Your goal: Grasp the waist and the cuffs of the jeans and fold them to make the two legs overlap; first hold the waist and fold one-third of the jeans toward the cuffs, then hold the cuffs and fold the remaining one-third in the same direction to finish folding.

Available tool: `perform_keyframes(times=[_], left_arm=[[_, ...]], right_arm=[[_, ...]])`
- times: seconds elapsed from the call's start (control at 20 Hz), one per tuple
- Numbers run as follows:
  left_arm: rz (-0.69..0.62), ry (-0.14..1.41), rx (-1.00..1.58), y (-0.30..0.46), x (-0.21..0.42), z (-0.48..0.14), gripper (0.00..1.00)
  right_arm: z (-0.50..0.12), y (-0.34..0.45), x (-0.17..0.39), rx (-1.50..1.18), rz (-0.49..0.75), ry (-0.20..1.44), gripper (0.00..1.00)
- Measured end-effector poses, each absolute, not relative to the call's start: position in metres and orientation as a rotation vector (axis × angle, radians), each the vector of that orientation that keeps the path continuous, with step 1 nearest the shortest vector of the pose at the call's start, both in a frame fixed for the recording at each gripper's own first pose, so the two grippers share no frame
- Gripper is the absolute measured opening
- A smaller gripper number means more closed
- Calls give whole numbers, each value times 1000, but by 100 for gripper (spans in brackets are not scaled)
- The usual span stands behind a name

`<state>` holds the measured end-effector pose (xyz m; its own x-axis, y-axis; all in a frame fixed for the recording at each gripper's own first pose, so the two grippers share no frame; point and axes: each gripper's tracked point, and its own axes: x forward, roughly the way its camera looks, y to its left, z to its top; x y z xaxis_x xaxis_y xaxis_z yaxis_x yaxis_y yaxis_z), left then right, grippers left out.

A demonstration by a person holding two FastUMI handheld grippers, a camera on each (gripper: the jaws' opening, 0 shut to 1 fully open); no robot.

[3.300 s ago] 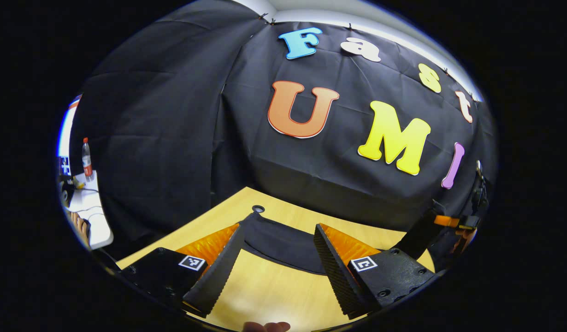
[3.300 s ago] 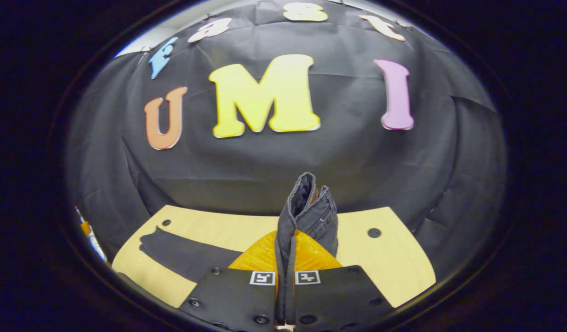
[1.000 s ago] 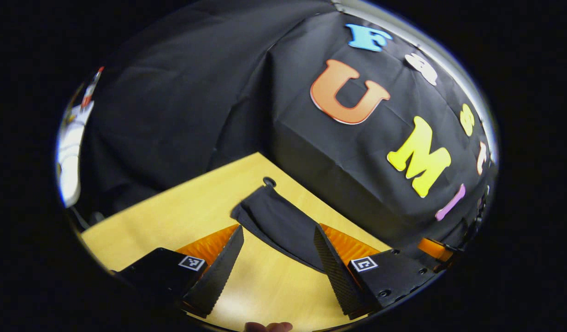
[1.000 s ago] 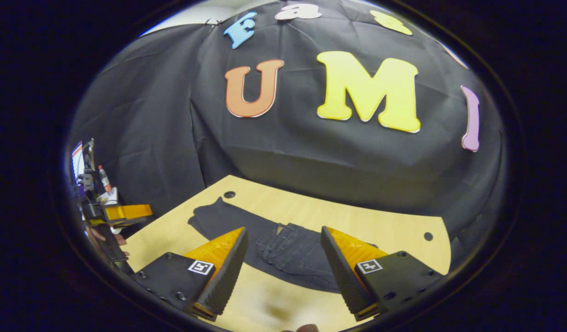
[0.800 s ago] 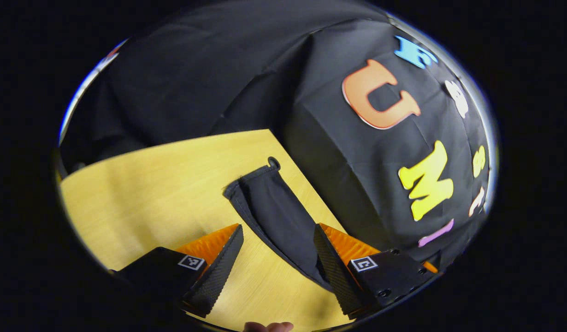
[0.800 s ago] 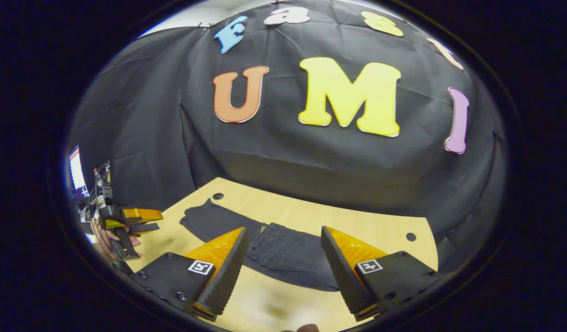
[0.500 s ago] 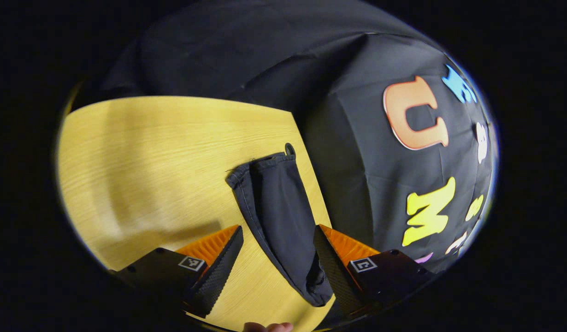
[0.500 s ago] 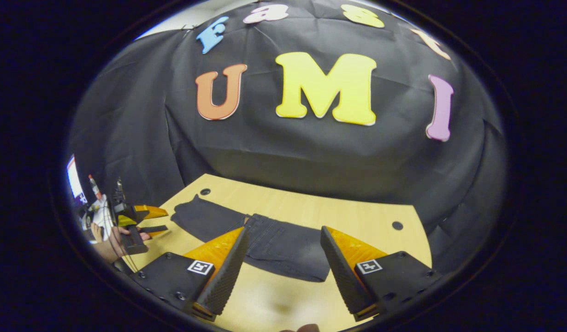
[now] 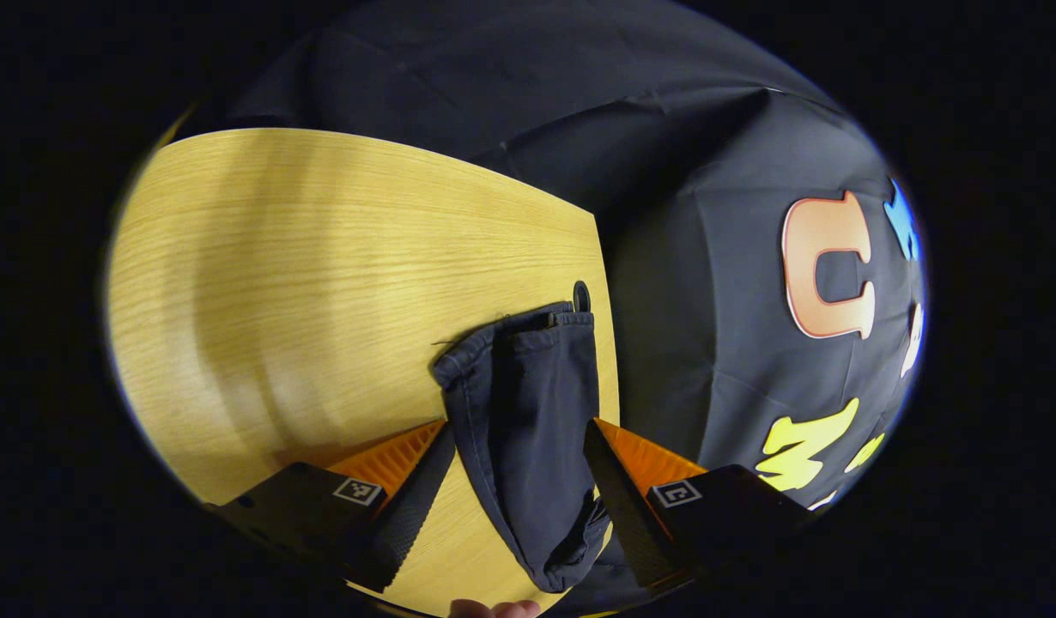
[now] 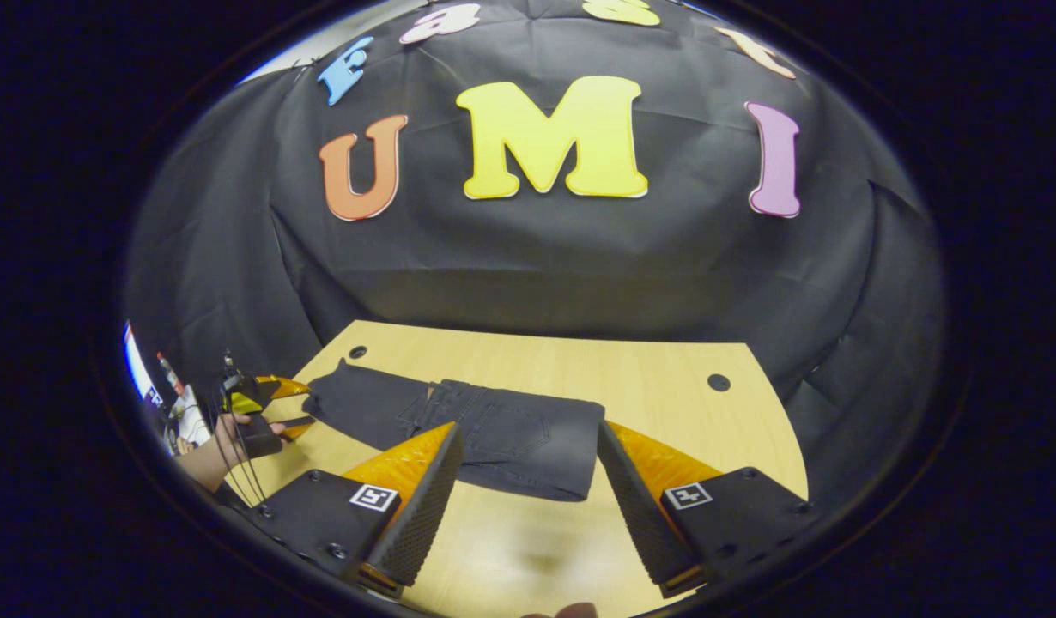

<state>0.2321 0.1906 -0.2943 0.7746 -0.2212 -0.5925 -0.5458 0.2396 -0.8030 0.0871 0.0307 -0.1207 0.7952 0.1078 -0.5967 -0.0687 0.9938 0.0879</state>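
Both tongs apart, cuff grab pending.
Our left tongs (image 9: 518, 459) straddle the jeans (image 10: 494, 438) leg short of the cuffs (image 9: 528, 330); right tongs (image 10: 528, 481) hang apart over the folded waist (image 10: 528, 442) on the table (image 10: 691, 412). Risk as we judge it: clamping mid-leg or catching one layer, which would skew the last fold.

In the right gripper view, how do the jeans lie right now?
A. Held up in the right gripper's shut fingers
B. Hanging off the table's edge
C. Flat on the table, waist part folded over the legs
C: the jeans lie flat on the table, pocketed waist part on top, beyond the open right gripper.
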Motion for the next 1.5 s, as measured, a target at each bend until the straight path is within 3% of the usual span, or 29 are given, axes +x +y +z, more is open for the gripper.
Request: perform_keyframes(times=[0.3,0.45,0.5,0.55,0.6,0.65,0.7,0.9,1.15,1.5], left_arm=[[254,668,-1358,190,258,-296,95],[263,662,-1373,186,260,-305,83],[271,665,-1374,187,260,-308,84],[279,668,-1373,185,260,-312,77],[288,674,-1365,187,259,-316,41],[295,678,-1355,188,257,-318,46],[298,686,-1343,188,257,-321,33],[251,659,-1322,183,262,-307,15],[164,597,-1198,172,271,-263,8],[24,528,-1006,133,277,-194,7]], right_arm=[[-128,19,86,82,43,664,94],[-132,5,81,95,9,677,96],[-133,3,79,100,1,680,94],[-134,0,77,102,-6,682,96],[-136,-2,74,103,-12,686,96],[-137,-3,71,106,-17,689,96],[-139,-5,68,110,-23,691,96],[-139,-11,56,91,-43,682,94],[-134,-18,43,110,-54,667,96],[-118,-42,18,112,-79,623,96]])
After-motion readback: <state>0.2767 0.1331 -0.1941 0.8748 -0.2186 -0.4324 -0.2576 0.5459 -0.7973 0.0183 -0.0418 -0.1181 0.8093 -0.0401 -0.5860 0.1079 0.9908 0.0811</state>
